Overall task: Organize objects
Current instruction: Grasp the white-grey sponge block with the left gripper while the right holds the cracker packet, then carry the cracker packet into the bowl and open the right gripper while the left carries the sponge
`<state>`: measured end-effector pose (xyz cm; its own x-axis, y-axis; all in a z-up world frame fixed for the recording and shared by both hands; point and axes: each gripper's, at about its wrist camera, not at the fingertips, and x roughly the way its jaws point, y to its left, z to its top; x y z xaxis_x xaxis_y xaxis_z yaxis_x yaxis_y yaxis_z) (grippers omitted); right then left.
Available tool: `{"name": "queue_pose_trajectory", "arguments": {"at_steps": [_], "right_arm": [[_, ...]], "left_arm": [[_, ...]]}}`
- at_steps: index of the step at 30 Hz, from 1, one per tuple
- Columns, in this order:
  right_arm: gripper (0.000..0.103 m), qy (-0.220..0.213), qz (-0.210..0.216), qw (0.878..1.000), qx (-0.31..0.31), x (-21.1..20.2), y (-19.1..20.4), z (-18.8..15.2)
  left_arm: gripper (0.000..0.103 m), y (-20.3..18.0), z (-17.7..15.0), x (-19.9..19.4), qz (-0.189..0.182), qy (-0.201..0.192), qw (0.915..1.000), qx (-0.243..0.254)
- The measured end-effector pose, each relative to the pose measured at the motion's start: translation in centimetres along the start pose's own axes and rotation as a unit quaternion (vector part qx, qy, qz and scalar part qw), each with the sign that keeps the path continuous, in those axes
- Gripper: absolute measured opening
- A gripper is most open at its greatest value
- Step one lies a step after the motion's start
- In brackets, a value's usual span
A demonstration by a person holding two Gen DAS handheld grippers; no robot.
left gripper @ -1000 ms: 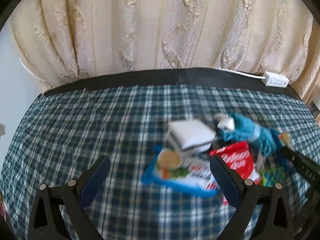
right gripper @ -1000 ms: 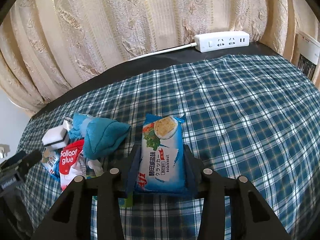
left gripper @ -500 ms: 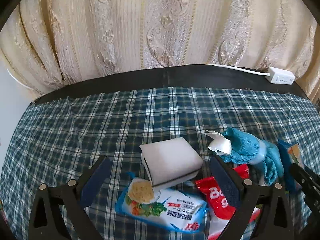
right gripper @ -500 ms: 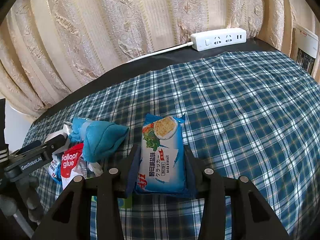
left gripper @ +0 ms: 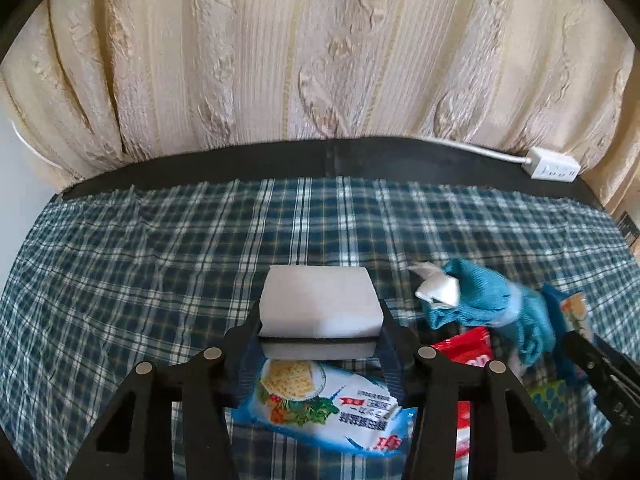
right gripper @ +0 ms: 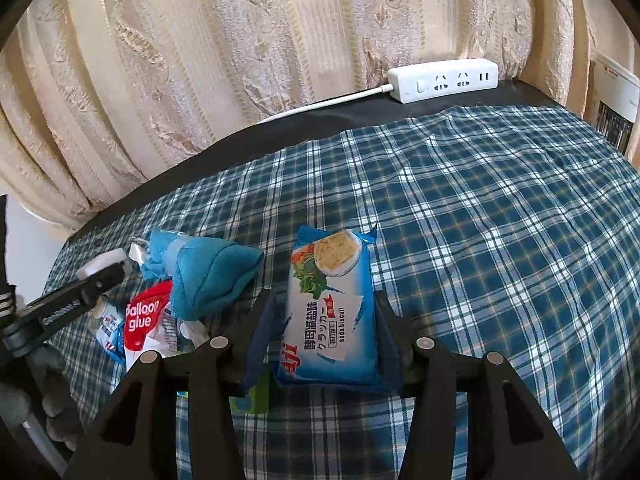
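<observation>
The left gripper (left gripper: 320,336) has just been closing, and a white sponge block (left gripper: 319,308) is now being clamped between its dark pads, which are pressing on both short sides of the block. The block is being held above a blue soda biscuit packet (left gripper: 324,408) that is lying flat on the plaid tablecloth (left gripper: 160,264). The gripper is being pointed steeply downward toward the cloth.

The right gripper (right gripper: 324,328) has just been easing slightly wider, yet a second soda biscuit packet (right gripper: 332,304) is being kept between its padded fingers (right gripper: 260,336), which are lying against the packet's long edges; whether the packet is being lifted off the cloth cannot be told. This gripper is likewise being angled downward.

To the left of that packet, a folded teal cloth (right gripper: 212,276) is being seen resting partly over a red packet marked "Balloon glue" (right gripper: 144,320). A green item (right gripper: 256,396) is being half hidden under the right gripper's left finger. At the far edge of the table (right gripper: 320,120), a white power strip (right gripper: 444,80) is lying against the cream curtain (right gripper: 240,40).
</observation>
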<state>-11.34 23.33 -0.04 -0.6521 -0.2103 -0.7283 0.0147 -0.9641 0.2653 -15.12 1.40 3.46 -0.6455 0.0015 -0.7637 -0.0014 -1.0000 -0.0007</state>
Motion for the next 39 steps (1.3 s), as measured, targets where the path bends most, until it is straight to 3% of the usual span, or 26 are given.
{"name": "queue_pose_trajectory", "arguments": {"at_steps": [8, 13, 16, 18, 20, 27, 28, 30, 34, 39], "right_arm": [[0.035, -0.011, 0.008, 1.000, 0.013, -0.7, -0.4, 0.3], [0.033, -0.017, 0.005, 1.000, 0.006, -0.8, -0.1, 0.4], [0.038, -0.019, -0.006, 1.000, -0.005, -0.5, 0.3, 0.0], [0.051, -0.024, -0.012, 0.999, -0.019, -0.5, 0.7, -0.2], [0.056, -0.023, -0.013, 0.999, -0.026, -0.4, 1.0, -0.3], [0.057, -0.006, -0.037, 0.999, -0.029, 0.9, 1.1, 0.0], [0.056, -0.003, -0.047, 0.998, -0.038, 1.0, 1.3, 0.0], [0.041, -0.002, -0.058, 0.997, -0.048, 1.0, 1.6, -0.1], [0.041, -0.012, -0.074, 0.996, -0.050, 0.5, 1.2, -0.2], [0.041, -0.038, -0.058, 0.997, -0.039, -1.5, 1.1, 0.0]], "left_arm": [[0.054, -0.5, 0.3, -2.8, -0.021, -0.032, 0.9993, 0.005], [0.054, -0.7, 0.5, -4.0, -0.028, -0.042, 0.9987, 0.006], [0.054, -0.9, 0.5, -4.2, -0.028, -0.043, 0.9987, 0.007], [0.054, -0.9, 0.5, -4.3, -0.028, -0.044, 0.9986, 0.007], [0.054, -1.1, 0.4, -4.2, -0.030, -0.042, 0.9986, 0.009], [0.054, -2.0, 0.0, -4.3, -0.033, -0.039, 0.9985, 0.021], [0.054, -2.1, 0.0, -4.3, -0.034, -0.040, 0.9984, 0.022], [0.054, -2.3, -0.1, -4.4, -0.036, -0.041, 0.9982, 0.025], [0.054, -2.8, -0.3, -4.8, -0.042, -0.044, 0.9977, 0.031], [0.054, -3.3, -0.3, -5.7, -0.052, -0.052, 0.9966, 0.036]]}}
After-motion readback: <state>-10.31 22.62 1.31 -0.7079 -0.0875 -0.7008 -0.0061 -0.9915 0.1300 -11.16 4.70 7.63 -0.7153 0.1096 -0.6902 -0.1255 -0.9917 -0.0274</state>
